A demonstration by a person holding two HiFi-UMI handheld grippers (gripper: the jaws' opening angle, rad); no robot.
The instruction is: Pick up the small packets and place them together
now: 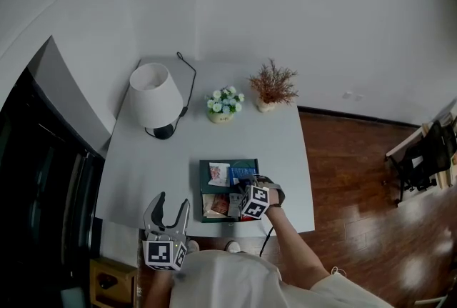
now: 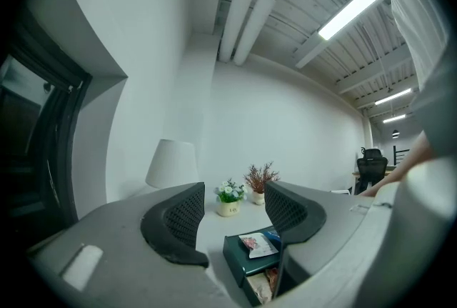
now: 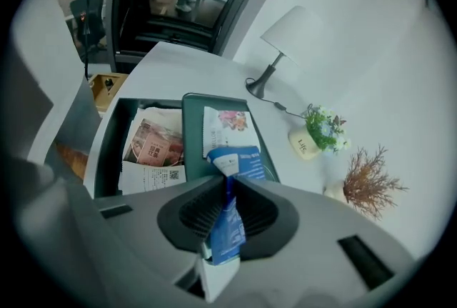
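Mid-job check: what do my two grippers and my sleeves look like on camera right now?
Both are grey plastic. The left gripper and the right gripper each have two curved jaws lined with black ribbed pads. Each carries a white cube printed with black square markers. The person wears a pale short-sleeved top.

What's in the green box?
Inside: a brownish packet on white paper, which hides the bottom. On its raised part lies a white packet; the right gripper pinches a blue packet.
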